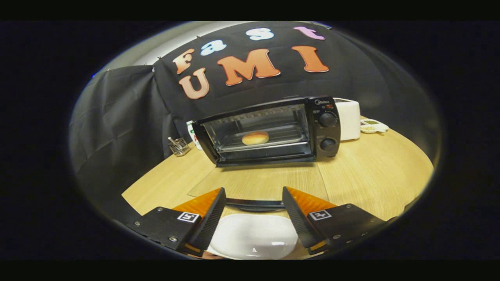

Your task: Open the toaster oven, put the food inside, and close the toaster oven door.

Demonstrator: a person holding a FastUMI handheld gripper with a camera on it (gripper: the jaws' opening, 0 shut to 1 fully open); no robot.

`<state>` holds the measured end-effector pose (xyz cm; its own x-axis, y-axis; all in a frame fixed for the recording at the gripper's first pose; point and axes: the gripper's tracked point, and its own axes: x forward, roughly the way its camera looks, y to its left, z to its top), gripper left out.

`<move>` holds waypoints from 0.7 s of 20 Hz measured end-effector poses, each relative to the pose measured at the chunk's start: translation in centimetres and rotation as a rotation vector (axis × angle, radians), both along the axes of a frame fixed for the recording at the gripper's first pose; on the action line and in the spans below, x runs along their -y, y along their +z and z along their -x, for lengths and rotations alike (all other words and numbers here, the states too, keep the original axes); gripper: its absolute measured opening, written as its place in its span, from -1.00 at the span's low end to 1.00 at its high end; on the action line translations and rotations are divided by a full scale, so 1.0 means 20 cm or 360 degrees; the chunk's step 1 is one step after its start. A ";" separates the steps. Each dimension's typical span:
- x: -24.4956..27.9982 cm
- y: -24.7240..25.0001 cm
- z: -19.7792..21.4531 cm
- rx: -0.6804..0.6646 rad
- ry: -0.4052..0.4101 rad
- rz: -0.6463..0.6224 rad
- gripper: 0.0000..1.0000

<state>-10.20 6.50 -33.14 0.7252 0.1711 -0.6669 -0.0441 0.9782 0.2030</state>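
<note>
Held low over a round wooden table (371,175), the gripper (254,201) has its two fingers spread wide apart, gripping nothing. Between the fingers, close in, sits a white plate (254,236) with nothing on it. Just beyond the fingertips lies the dark handle bar (254,203) of the toaster oven door (258,183), which is folded all the way down and lies flat over the table; through its clear glass the wood grain shows. The handle spans the gap between the two fingertips, and whether either tip touches it cannot be told. Farther on stands the toaster oven (269,130) itself, a black box with its mouth open toward the gripper. Inside, on a metal tray (289,138), rests the food: a round golden bread bun (255,137), sitting near the middle of the tray. On the oven's right-hand panel are two round black knobs (327,119), one above the other. Just behind the oven on that side stands a white appliance (349,119), and beyond it a small white device (374,125) lies on the table. To the other side of the oven, a small wire basket (179,146) stands near the table's edge, and a white bottle (193,134) peeks out from behind the oven's corner. Black cloth (117,113) hangs as a wall behind everything.
</note>
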 end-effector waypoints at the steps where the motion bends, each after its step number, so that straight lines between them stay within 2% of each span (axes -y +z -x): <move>1: 0.01 -0.01 0.02 -0.0019 -0.0006 0.0008 0.73; 6: 0.05 -0.09 0.15 -0.0126 -0.0015 0.0047 0.73; 12: 0.10 -0.25 0.18 -0.0306 -0.0039 0.0096 0.73; 14: 0.06 -0.25 0.15 -0.0313 0.0008 0.0111 0.74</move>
